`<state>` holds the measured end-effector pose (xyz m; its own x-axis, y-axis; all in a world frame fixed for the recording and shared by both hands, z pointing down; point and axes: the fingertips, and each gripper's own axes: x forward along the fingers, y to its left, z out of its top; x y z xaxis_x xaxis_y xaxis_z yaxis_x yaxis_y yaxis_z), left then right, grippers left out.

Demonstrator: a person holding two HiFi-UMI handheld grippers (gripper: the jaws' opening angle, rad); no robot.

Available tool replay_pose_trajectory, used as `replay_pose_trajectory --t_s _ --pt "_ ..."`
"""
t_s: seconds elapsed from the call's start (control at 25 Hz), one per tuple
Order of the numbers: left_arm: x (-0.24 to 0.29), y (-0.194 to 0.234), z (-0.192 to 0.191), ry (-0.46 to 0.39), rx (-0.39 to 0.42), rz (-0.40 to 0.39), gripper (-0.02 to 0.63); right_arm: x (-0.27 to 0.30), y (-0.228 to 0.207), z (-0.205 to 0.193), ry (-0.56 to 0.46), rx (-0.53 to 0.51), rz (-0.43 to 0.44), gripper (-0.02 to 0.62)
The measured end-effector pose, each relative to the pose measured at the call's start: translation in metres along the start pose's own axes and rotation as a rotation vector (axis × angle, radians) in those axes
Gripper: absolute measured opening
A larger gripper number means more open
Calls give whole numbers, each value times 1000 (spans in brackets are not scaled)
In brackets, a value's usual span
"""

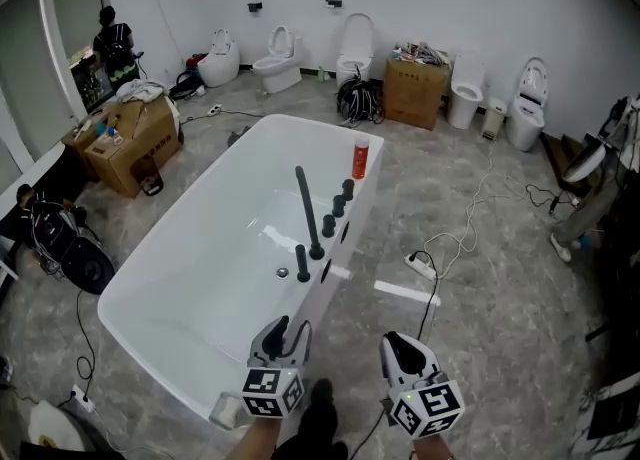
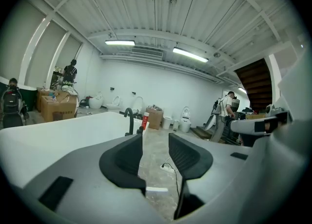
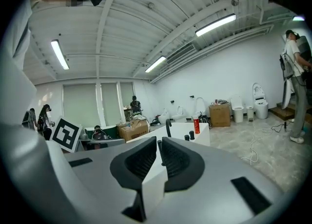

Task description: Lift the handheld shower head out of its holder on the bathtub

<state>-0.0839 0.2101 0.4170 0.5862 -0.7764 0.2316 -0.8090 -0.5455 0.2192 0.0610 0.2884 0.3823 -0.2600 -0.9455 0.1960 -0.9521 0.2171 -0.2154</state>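
A white, glossy bathtub (image 1: 190, 213) stands on a grey marbled floor (image 1: 500, 288) in a showroom. The handheld shower head (image 1: 302, 263), a short matte-black rod, stands upright in its holder on the tub's near right rim. It sits just in front of the tall slanting black spout (image 1: 305, 206) and a row of round black knobs (image 1: 339, 205). Its long axis runs roughly vertical, so the lift looks to be straight up. The left claw (image 1: 284, 334) hovers directly below it in the head view, jaws apart and empty. This claw is plainly the nearer of the two, with the rod ahead and slightly to its right. The right claw (image 1: 402, 346) hangs over the floor beside the tub, jaws nearly together on nothing.
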Motion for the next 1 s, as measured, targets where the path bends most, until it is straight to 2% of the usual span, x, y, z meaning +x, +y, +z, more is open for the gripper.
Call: replay_pose_trajectory --t_s 0.2,0.48,0.76,1.0 --pt "70 43 13 11 -7 14 173 82 -23 13 20 1 6 28" --pt "142 94 29 47 -8 20 186 174 -44 23 67 -2 18 37" --pt "188 144 37 73 -10 37 193 243 -46 28 100 -17 26 37" --pt "217 167 29 100 17 40 202 286 -45 13 136 -37 79 49"
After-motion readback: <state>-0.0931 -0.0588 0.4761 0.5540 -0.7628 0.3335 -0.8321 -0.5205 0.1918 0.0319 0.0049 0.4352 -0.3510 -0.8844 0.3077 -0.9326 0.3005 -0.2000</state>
